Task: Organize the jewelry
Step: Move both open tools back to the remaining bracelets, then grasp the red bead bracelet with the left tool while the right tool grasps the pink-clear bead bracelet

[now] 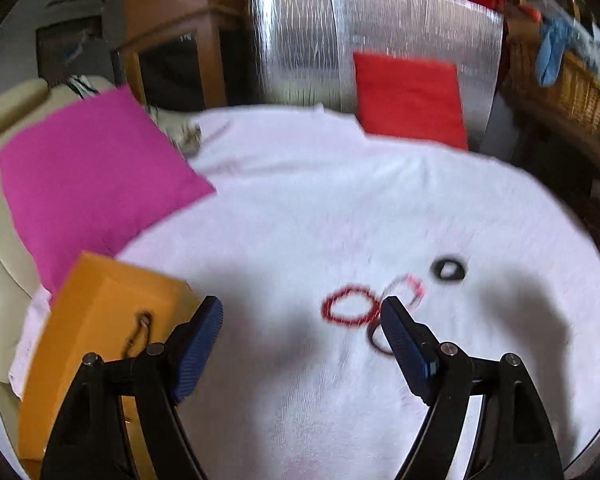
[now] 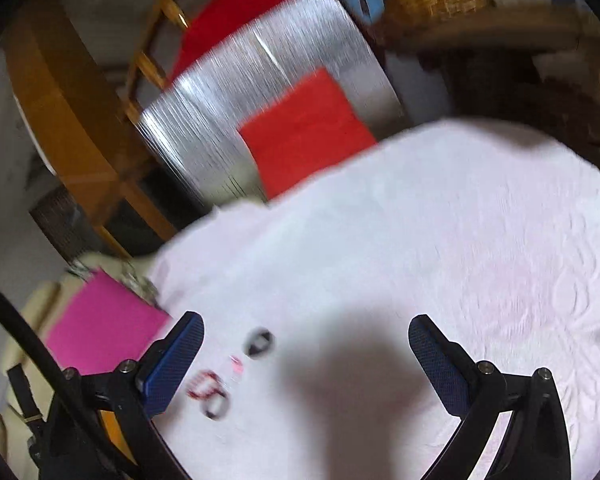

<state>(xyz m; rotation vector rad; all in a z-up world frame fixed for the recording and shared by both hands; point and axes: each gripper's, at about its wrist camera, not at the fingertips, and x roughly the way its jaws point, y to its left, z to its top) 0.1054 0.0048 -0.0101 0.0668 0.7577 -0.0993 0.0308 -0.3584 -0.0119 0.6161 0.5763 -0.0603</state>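
Note:
Several bracelets lie close together on a white cloth (image 1: pixel 308 208): a red beaded bracelet (image 1: pixel 351 305), a pale pink one (image 1: pixel 410 288), a dark red one (image 1: pixel 378 338) partly behind my finger, and a black ring-shaped one (image 1: pixel 448 269). An orange box (image 1: pixel 100 320) with a small metal clasp stands at the left. My left gripper (image 1: pixel 302 312) hovers open above the cloth, the red bracelet just beyond its tips. My right gripper (image 2: pixel 306 328) is wide open over bare cloth (image 2: pixel 440 240); the black bracelet (image 2: pixel 259 342) and the red ones (image 2: pixel 206 394) lie near its left finger.
A pink cushion (image 1: pixel 88 184) lies at the left edge of the cloth and a red cushion (image 1: pixel 410 98) leans on a silver foil panel (image 1: pixel 340 40) at the back. Wicker baskets (image 1: pixel 560 84) and wooden furniture stand beyond the table. Both views are motion-blurred.

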